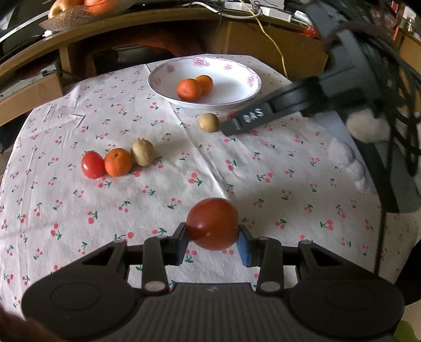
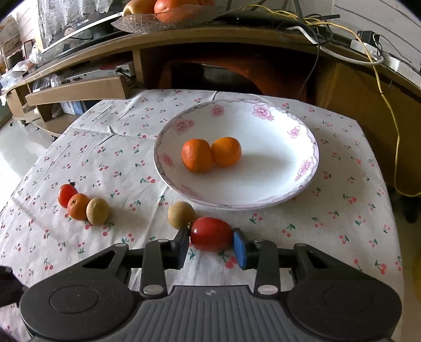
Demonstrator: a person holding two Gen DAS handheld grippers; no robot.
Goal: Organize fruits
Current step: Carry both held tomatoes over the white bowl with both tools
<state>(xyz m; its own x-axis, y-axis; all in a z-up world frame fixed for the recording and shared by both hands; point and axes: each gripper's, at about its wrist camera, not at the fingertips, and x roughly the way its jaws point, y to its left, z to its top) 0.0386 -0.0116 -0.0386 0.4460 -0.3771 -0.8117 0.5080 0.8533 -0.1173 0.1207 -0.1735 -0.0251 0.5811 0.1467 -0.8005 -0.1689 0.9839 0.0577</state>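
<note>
A white flowered plate [image 1: 236, 76] [image 2: 284, 126] at the table's far side holds two oranges [image 1: 190, 89] [image 2: 196, 155]. My left gripper [image 1: 212, 236] is shut on a red tomato [image 1: 212, 223] above the cloth. My right gripper [image 2: 211, 243] is shut on another red tomato [image 2: 210, 233], just in front of the plate; it shows from outside in the left wrist view [image 1: 236, 122]. A tan round fruit [image 1: 209, 122] [image 2: 181, 214] lies by the right gripper. On the left lie a small tomato [image 1: 92, 165] [image 2: 66, 194], an orange [image 1: 118, 162] [image 2: 78, 206] and a tan fruit [image 1: 143, 152] [image 2: 98, 211].
The table carries a white cherry-print cloth [image 1: 158, 200] [image 2: 110, 147]. Behind it stands a wooden desk [image 1: 163, 29] [image 2: 210, 36] with a glass fruit bowl [image 1: 76, 14] [image 2: 158, 19] and cables [image 2: 379, 79].
</note>
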